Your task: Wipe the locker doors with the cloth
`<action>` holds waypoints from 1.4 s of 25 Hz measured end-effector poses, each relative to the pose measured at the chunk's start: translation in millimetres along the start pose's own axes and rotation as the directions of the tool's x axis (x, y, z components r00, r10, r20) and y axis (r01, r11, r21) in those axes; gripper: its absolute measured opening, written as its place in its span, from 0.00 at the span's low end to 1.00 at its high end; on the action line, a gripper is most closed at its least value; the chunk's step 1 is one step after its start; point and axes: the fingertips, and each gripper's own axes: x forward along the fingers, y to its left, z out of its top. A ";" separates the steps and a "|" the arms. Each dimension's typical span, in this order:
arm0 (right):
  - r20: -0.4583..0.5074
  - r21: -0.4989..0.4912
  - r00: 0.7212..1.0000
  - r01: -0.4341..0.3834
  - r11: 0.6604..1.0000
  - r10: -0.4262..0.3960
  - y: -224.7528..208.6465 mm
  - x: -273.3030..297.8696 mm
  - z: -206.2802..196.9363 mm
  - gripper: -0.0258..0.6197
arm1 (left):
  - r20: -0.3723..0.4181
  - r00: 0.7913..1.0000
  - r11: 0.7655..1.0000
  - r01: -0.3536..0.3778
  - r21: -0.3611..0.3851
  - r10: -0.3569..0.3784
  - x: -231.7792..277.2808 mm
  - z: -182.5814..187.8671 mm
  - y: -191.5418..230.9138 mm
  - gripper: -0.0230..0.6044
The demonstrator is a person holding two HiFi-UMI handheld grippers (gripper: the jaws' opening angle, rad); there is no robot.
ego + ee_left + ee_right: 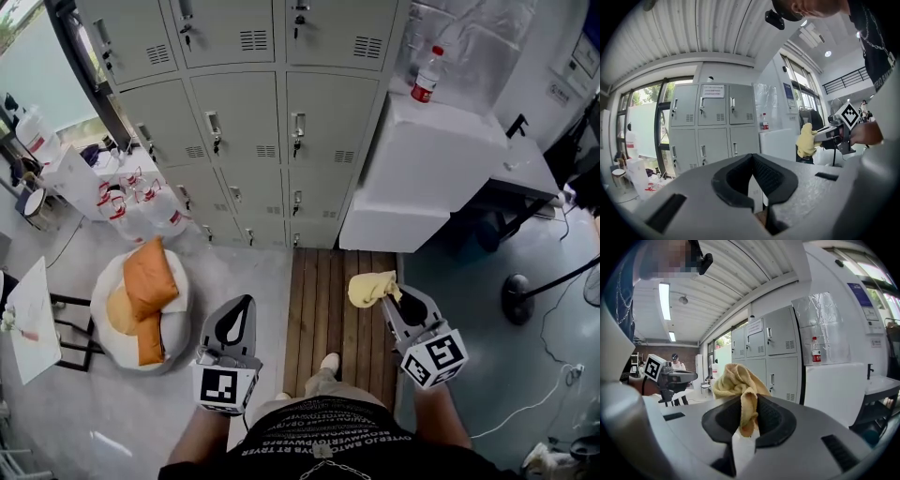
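My right gripper [746, 423]: jaws pinched shut on thin fold of crumpled yellow terry cloth [738, 380]; bulk of it bunched loose beyond tips. My left gripper [757, 183]: jaws closed together, nothing between them.

Grey metal locker doors [780, 357] ahead, well apart from cloth, not yet touched.

Risks, my judgement:
- small pinch lets cloth drag out under rubbing pressure
- loose bulk snags on protruding silver door handles [298, 125]
- bare jaw tips scrape paint if wad shifts aside

Upper edge cuts off the top locker doors [225, 36].
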 end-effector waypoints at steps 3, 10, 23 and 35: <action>0.011 -0.002 1.000 -0.008 1.000 0.008 -23.4 7.3 4.4 0.13 | 0.050 0.997 0.999 -0.051 -0.013 0.051 19.4 7.6 -1.6 0.05; 0.042 -0.009 0.999 -0.026 1.000 0.026 -70.0 12.8 15.6 0.13 | 0.094 0.994 0.998 -0.058 0.024 0.055 59.6 31.9 -24.8 0.05; 0.084 -0.016 0.996 -0.038 0.999 0.039 -144.8 8.2 28.1 0.13 | 0.076 0.996 0.998 -0.054 0.037 0.051 110.1 46.7 -64.3 0.05; 0.061 0.027 0.998 -0.031 0.999 0.029 -157.7 3.5 11.1 0.13 | 0.055 0.998 0.998 -0.028 0.047 0.025 119.0 41.6 -77.3 0.05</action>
